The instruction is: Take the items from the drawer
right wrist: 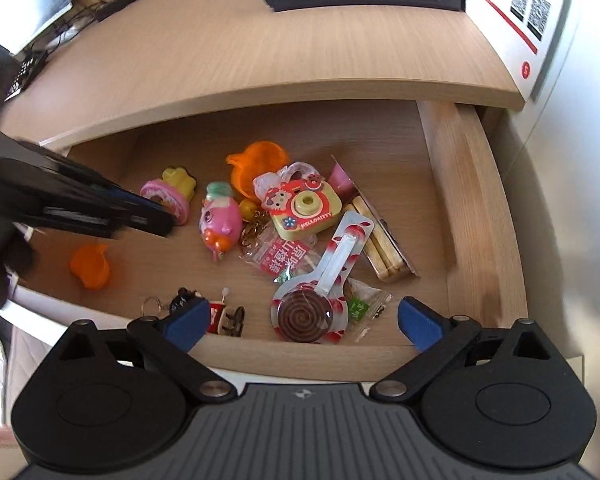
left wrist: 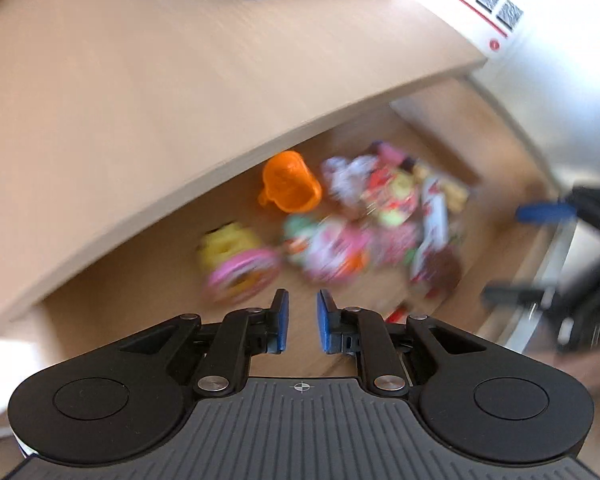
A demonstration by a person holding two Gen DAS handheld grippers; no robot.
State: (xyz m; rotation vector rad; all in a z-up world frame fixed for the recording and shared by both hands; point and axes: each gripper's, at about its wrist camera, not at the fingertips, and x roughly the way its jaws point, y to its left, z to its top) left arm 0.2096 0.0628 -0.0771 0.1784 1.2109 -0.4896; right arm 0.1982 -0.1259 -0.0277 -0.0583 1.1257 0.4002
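Note:
The open wooden drawer (right wrist: 472, 208) holds several small toys and sweets. Among them are an orange cup (right wrist: 260, 164), a pink doughnut toy (right wrist: 168, 200), a pink fish toy (right wrist: 220, 220), a Hello Kitty camera toy (right wrist: 304, 208), a spiral lollipop (right wrist: 304, 312) and a pack of biscuit sticks (right wrist: 380, 244). My right gripper (right wrist: 304, 322) hangs wide open over the lollipop, holding nothing. My left gripper (left wrist: 302, 300) points down near the blurred doughnut toy (left wrist: 242, 276) and orange cup (left wrist: 290, 188). Its blue pads stand a narrow gap apart with nothing between them. In the right wrist view the left gripper (right wrist: 160, 220) is a dark blur beside the doughnut.
The desk top (right wrist: 240, 40) overhangs the drawer's back. On it are a white box (right wrist: 520, 20) with QR codes, a monitor (right wrist: 24, 4), cables (right wrist: 100, 4) and a keyboard (right wrist: 24, 72). A small orange cup (right wrist: 90, 266) and keychain figures (right wrist: 224, 314) lie near the drawer's front.

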